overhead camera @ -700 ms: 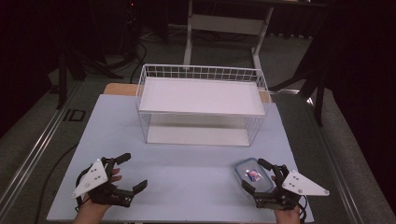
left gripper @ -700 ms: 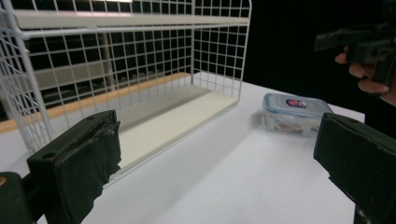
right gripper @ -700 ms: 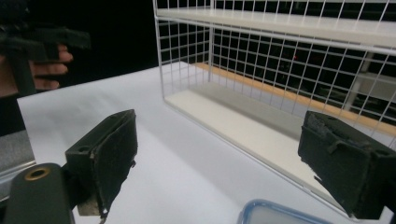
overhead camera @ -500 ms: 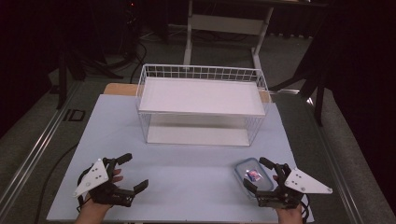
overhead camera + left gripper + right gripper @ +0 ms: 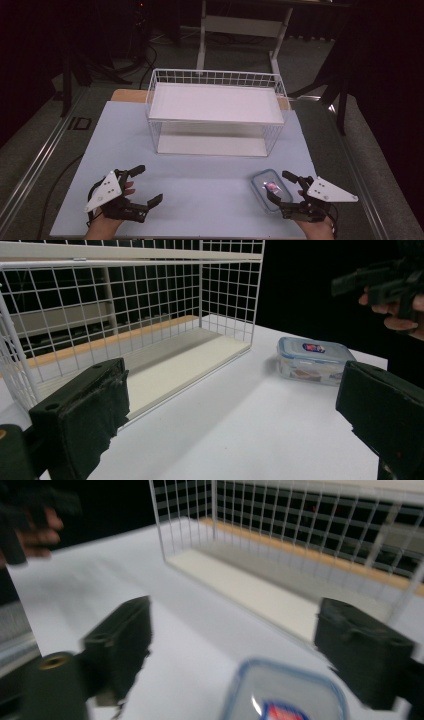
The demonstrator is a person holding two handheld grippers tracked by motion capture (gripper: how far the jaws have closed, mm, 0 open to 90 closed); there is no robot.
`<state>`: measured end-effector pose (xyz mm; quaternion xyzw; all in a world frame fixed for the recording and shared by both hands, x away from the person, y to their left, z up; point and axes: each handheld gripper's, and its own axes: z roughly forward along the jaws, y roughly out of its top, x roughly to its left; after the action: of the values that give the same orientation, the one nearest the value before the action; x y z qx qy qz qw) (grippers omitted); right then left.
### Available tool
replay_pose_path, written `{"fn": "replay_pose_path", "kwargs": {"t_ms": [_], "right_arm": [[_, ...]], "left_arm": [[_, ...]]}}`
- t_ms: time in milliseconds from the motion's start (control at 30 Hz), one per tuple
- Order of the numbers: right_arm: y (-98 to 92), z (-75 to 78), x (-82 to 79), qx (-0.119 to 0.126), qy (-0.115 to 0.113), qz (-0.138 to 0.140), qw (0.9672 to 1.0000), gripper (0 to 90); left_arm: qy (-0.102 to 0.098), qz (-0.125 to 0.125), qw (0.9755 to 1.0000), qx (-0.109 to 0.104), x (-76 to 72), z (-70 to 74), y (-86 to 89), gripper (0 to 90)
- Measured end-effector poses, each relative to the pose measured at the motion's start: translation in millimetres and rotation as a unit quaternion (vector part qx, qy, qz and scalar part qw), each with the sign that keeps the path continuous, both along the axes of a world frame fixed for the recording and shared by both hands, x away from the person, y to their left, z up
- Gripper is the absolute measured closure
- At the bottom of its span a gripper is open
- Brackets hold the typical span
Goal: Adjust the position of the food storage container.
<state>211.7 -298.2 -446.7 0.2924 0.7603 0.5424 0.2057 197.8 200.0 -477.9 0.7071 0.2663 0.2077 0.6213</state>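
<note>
This looks like a lab or test studio rather than a home; a pale blue table (image 5: 200,185) stands alone on grey carpet (image 5: 40,150) with metal floor rails (image 5: 30,170) along its sides, and the surroundings are dark. Black stands (image 5: 70,70) and loose cables (image 5: 145,65) crowd the back beside a white frame (image 5: 240,25); a white wire basket (image 5: 215,112) sits on the table.

Black two-jaw grippers, left gripper (image 5: 145,186) and right gripper (image 5: 282,185), carry grey three-cornered plates.
</note>
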Motion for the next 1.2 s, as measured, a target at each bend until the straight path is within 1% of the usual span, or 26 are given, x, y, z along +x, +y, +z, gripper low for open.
{"fn": "replay_pose_path", "kwargs": {"t_ms": [33,67,100,133,167,200,233,267,300,333,367,433,500,533,567,600,733,767,800,867,933,1000,1033,1067,1167,1200], "right_arm": [[-3.8,-1.9,-1.7,-0.003,-0.001,-0.005,1.0,25.8],[-7.9,-3.6,-2.8,-0.003,0.005,-0.003,1.0,31.0],[-12.4,-5.5,-3.7,-0.013,0.011,-0.009,0.9998,34.6],[-15.9,-6.9,-4.2,-0.016,0.014,-0.016,0.9996,42.8],[-21.2,-9.0,-3.9,-0.016,0.024,-0.016,0.9995,49.1],[-25.4,-11.1,-4.1,-0.026,0.027,-0.026,0.999,56.7],[-25.4,-11.1,-4.1,-0.026,0.027,-0.026,0.999,56.7],[-34.7,-16.6,-3.4,-0.041,0.032,-0.037,0.998,70.0],[-38.3,-19.7,-2.6,-0.051,0.035,-0.044,0.9971,77.1],[-42.0,-22.6,-2.0,-0.065,0.039,-0.05,0.9959,82.0],[-46.1,-25.7,-1.5,-0.068,0.042,-0.052,0.9954,88.9],[-54.0,-32.1,-0.5,-0.085,0.054,-0.05,0.9937,90.0],[-54.0,-32.1,-0.5,-0.085,0.054,-0.05,0.9937,90.0],[-56.6,-34.3,-0.1,-0.087,0.058,-0.054,0.993,90.0],[-68.1,-44.7,2.0,-0.101,0.068,-0.064,0.9905,90.0],[-71.6,-48.7,3.2,-0.104,0.077,-0.068,0.9893,90.0],[-82.7,-63.0,4.7,-0.102,0.104,-0.076,0.9865,90.0],[-83.8,-66.4,4.7,-0.102,0.109,-0.076,0.9859,90.0],[-84.0,-69.7,5.2,-0.108,0.116,-0.076,0.9844,90.0],[-84.3,-74.9,6.4,-0.101,0.128,-0.075,0.9837,90.0],[-82.4,-76.6,8.0,-0.113,0.132,-0.075,0.9819,90.0],[-80.5,-76.5,9.6,-0.11,0.138,-0.07,0.9818,90.0],[-78.8,-75.8,9.9,-0.114,0.139,-0.07,0.9812,90.0],[-77.6,-75.4,10.7,-0.112,0.142,-0.063,0.9814,90.0],[-72.6,-73.7,11.1,-0.123,0.142,-0.058,0.9804,90.0],[-72.5,-73.3,11.2,-0.123,0.143,-0.056,0.9804,90.0]], "left_arm": [[-0.001,0.001,1.0,0.0,-0.5,0.3,0.1,1.6],[-0.005,0.001,1.0,0.001,-0.8,0.8,0.3,1.6],[-0.005,0.001,1.0,0.0,-1.0,1.0,0.5,1.6],[-0.005,0.001,1.0,0.001,-0.9,1.0,0.4,1.6],[-0.005,0.001,1.0,0.003,-0.7,0.8,0.2,1.6],[-0.004,0.0,1.0,0.002,-0.5,0.5,-0.2,1.6],[-0.004,0.0,1.0,0.002,-0.5,0.5,-0.2,1.6],[-0.003,-0.001,1.0,0.006,-0.1,0.5,-1.0,1.6],[-0.004,-0.002,1.0,0.007,-0.2,0.6,-1.6,1.6],[-0.005,-0.003,1.0,0.008,-0.3,0.8,-2.0,1.6],[-0.006,-0.004,0.9999,0.008,-0.4,0.8,-2.4,1.6],[-0.005,-0.004,0.9999,0.008,-0.4,0.8,-2.4,1.6],[-0.005,-0.003,0.9999,0.009,-0.3,0.8,-2.4,1.6],[-0.006,-0.003,0.9999,0.009,-0.4,0.8,-2.0,1.6],[-0.006,-0.001,0.9999,0.008,-0.5,1.1,-1.8,1.6],[-0.006,-0.001,0.9999,0.008,-0.6,1.1,-1.8,1.6],[-0.008,0.0,0.9999,0.014,-1.2,1.5,-2.7,1.6],[-0.009,-0.003,0.9999,0.015,-1.2,1.5,-3.0,1.6],[-0.007,-0.003,0.9999,0.015,-1.0,1.4,-3.2,1.6],[-0.005,-0.003,0.9999,0.015,-0.2,1.1,-3.3,1.6],[-0.006,-0.002,0.9998,0.016,-0.3,1.1,-3.3,1.6],[-0.004,-0.002,0.9999,0.014,-0.2,1.3,-3.0,1.6],[-0.006,0.0,0.9998,0.018,-0.4,1.4,-2.8,1.6],[-0.006,-0.001,0.9998,0.017,-0.3,1.3,-2.6,1.6],[-0.006,0.001,0.9998,0.018,0.0,1.1,-2.4,1.6],[-0.006,0.0,0.9998,0.017,0.0,1.1,-2.4,1.6]]}}
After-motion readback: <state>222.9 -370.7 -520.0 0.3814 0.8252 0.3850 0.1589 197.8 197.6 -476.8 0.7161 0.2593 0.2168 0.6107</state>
